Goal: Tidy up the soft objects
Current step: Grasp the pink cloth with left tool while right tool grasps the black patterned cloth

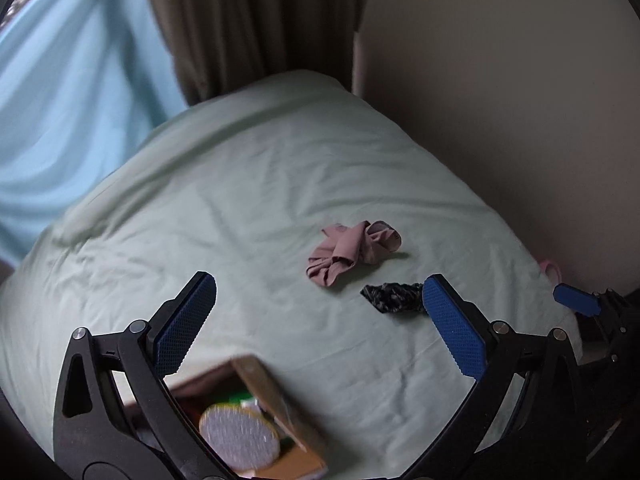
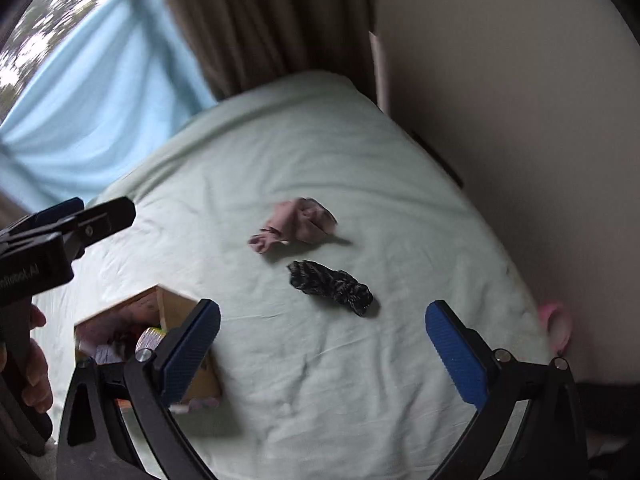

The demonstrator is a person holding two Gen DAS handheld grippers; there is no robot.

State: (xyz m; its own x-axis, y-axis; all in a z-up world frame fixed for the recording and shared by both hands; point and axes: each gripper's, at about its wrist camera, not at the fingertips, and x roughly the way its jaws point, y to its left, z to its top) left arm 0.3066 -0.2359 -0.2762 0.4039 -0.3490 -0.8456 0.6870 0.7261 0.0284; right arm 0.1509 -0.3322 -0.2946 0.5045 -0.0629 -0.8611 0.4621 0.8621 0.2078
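Observation:
A crumpled pink cloth (image 1: 352, 254) (image 2: 294, 226) and a dark patterned cloth (image 1: 394, 298) (image 2: 332, 286) lie side by side on the pale green bed sheet (image 1: 240, 200) (image 2: 320, 360). My left gripper (image 1: 320, 324) is open and empty, above the sheet just short of the cloths. My right gripper (image 2: 322, 348) is open and empty, hovering near the dark cloth. A cardboard box (image 1: 256, 408) (image 2: 160, 340) holding several soft items sits at the near left. The left gripper also shows in the right wrist view (image 2: 80, 220).
A beige wall (image 1: 500, 120) runs along the bed's right side. Brown curtains (image 1: 248, 20) and a light blue curtain (image 1: 72, 100) hang behind the bed. A pink item (image 2: 556, 324) sits at the bed's right edge by the wall.

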